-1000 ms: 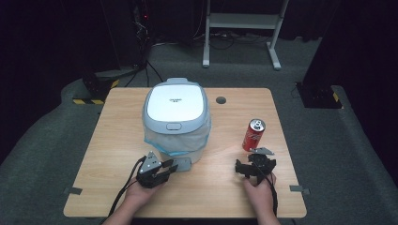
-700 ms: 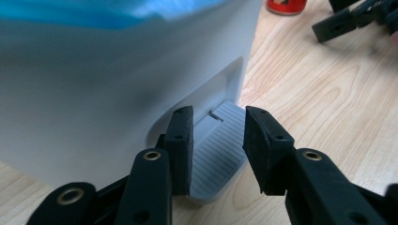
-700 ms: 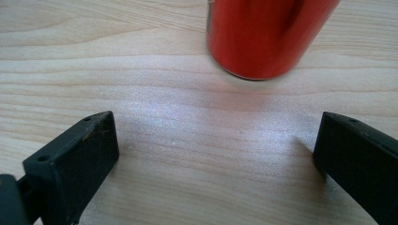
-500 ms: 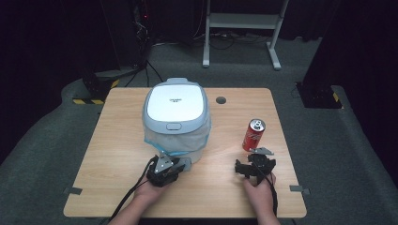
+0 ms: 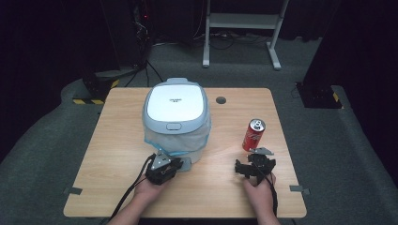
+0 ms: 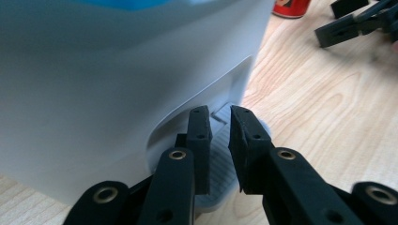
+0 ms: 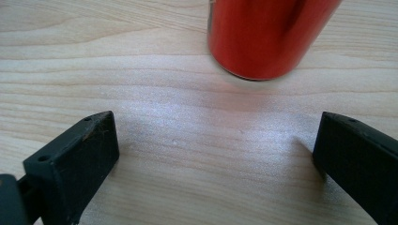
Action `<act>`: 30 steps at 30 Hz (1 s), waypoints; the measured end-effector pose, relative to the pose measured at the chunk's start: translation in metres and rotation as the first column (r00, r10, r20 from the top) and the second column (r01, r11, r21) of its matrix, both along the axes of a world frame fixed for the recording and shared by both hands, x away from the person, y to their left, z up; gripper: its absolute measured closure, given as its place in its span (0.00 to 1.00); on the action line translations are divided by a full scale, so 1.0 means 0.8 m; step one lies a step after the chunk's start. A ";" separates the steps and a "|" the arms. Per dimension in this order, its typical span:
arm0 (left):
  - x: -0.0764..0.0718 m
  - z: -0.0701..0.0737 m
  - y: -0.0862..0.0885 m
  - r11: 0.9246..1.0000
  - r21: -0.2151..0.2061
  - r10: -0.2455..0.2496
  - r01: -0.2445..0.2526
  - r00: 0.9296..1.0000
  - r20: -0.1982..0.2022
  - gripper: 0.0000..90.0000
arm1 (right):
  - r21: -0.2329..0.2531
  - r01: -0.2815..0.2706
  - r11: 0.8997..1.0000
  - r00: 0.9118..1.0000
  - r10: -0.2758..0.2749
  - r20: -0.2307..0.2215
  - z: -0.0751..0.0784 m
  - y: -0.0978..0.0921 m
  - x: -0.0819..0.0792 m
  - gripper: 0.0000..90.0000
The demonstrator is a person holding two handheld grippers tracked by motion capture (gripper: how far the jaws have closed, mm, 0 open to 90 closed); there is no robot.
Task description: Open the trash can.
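A white-lidded pedal bin (image 5: 176, 115) with a blue liner stands at the middle of the wooden table (image 5: 117, 140). Its pale wall (image 6: 117, 70) is close up in the left gripper view. My left gripper (image 5: 174, 165) is at the bin's front base, its jaws drawn together to a narrow gap over the grey foot pedal (image 6: 220, 159). Nothing is between them (image 6: 220, 112). A red drink can (image 5: 254, 135) stands upright at the right. My right gripper (image 5: 253, 159) rests just in front of the can (image 7: 267, 33), open and empty (image 7: 216, 136).
A round cable hole (image 5: 220, 100) sits in the table behind the bin. In the left gripper view the right gripper (image 6: 356, 26) lies across the wood at top right. Cables trail from both grippers toward the near edge. A metal frame (image 5: 241, 21) stands on the floor beyond.
My left gripper has moved right and forward, up to the bin's base over the pedal. The right gripper and the can have stayed put.
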State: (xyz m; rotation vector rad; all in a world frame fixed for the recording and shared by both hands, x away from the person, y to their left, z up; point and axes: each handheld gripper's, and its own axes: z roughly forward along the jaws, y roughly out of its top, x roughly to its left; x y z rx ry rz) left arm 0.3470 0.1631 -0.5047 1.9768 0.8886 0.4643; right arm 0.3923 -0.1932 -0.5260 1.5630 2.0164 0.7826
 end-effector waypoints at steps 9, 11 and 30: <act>-0.002 -0.007 -0.002 1.000 0.002 -0.001 0.001 1.000 0.004 0.81 | 0.002 -0.005 1.000 1.000 0.005 -0.001 0.000 0.001 0.000 0.01; -0.004 -0.009 -0.003 1.000 0.000 0.008 -0.008 1.000 0.016 0.78 | 0.002 -0.006 1.000 1.000 0.006 -0.001 0.000 0.001 0.000 0.01; -0.008 -0.013 -0.001 0.998 -0.044 0.050 -0.050 0.999 0.005 0.72 | 0.004 -0.009 1.000 1.000 0.009 -0.002 0.000 0.002 -0.001 0.01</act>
